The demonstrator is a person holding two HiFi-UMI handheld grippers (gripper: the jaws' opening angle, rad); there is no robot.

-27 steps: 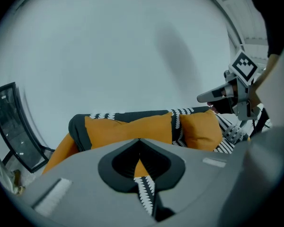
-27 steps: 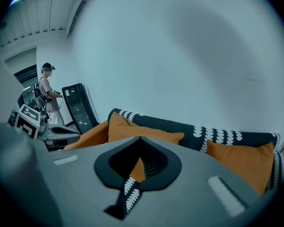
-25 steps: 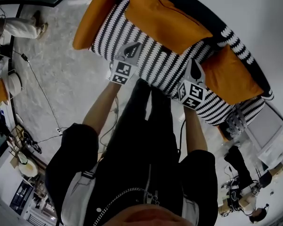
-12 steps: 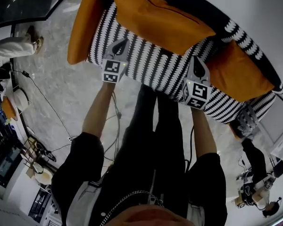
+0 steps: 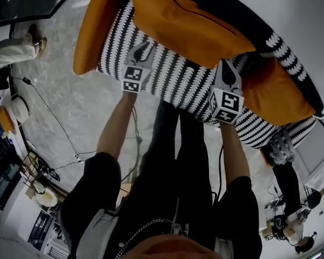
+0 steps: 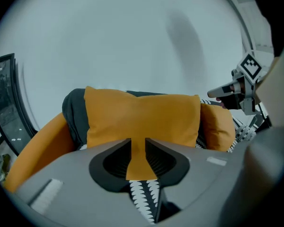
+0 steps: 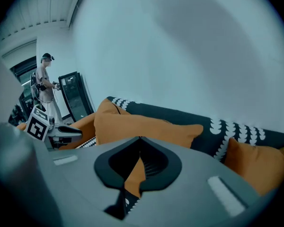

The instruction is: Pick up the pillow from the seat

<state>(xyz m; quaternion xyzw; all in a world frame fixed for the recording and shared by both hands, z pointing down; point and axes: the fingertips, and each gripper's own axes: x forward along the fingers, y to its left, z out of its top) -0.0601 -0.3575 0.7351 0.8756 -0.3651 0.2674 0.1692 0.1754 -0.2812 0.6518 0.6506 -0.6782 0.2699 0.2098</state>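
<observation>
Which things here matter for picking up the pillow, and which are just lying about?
Job: orange pillow; striped seat; left gripper, jaws have just been opening, nothing between; right gripper, jaws shut.
Lying about: floor cable; bystander.

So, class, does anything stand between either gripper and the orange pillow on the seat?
Nothing visible does. The left gripper, whose jaws have just been opening with nothing between them, and the shut right gripper both hover over the bare striped seat, short of the pillow.
</observation>
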